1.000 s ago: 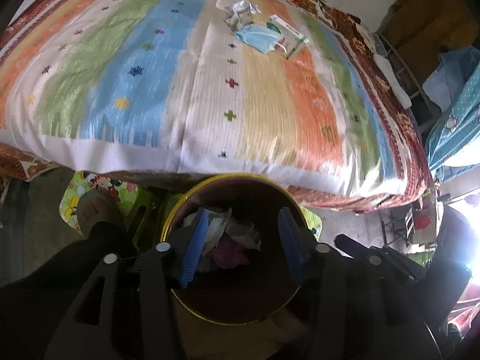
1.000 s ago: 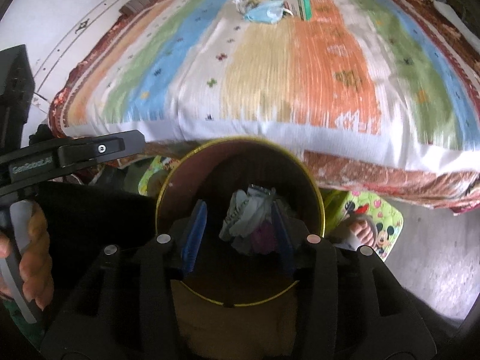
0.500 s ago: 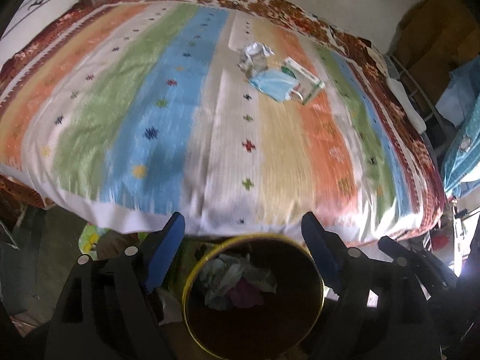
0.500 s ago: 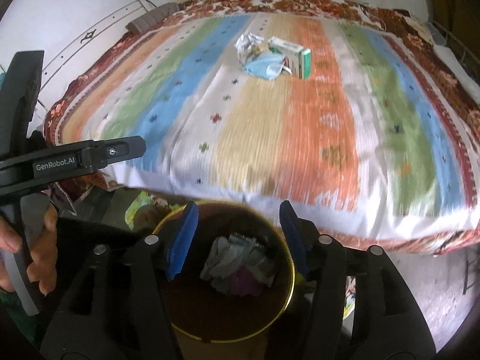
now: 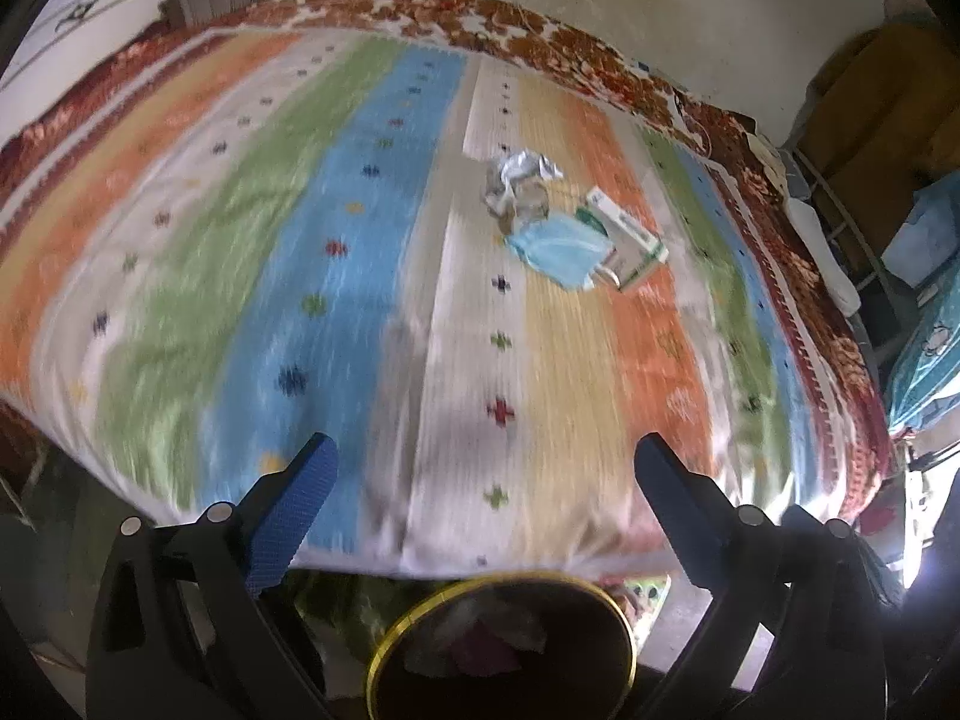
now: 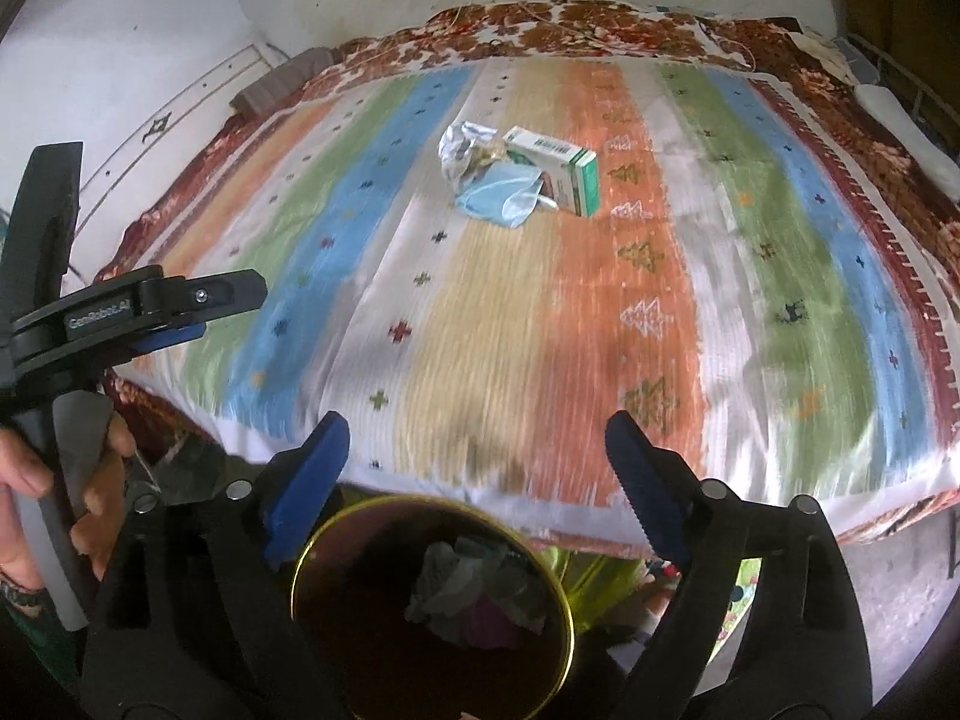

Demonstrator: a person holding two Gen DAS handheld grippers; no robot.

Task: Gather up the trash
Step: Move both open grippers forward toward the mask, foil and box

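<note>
Left wrist view: a bed [image 5: 420,312] fills most of the picture, motion-blurred.
Bed cover: striped blanket [image 6: 540,300] in orange, green, blue, white and yellow, over a red-brown flowered spread at the edges.
Bin: round dark bin with a yellow rim [image 5: 384,648] stands below the near edge of the bed; crumpled paper and something pink [image 6: 474,588] lie inside it.
Left gripper [image 5: 480,474]: blue-padded fingers [image 5: 294,516] spread wide, having just been opening; nothing between them; it hangs above the bin and the bed's near edge.
Right gripper [image 6: 480,450]: fingers [image 6: 306,480] also wide apart, just opened, with nothing between them; it hangs above the same bin.
Person's hand [image 6: 36,504]: grips the left tool's handle at the left edge of the right wrist view.
Trash on the bed: a green-and-white carton [image 6: 558,171], a blue face mask [image 6: 498,198] touching it, and a crumpled foil wrapper [image 6: 462,147] just behind, together well beyond both grippers.
</note>
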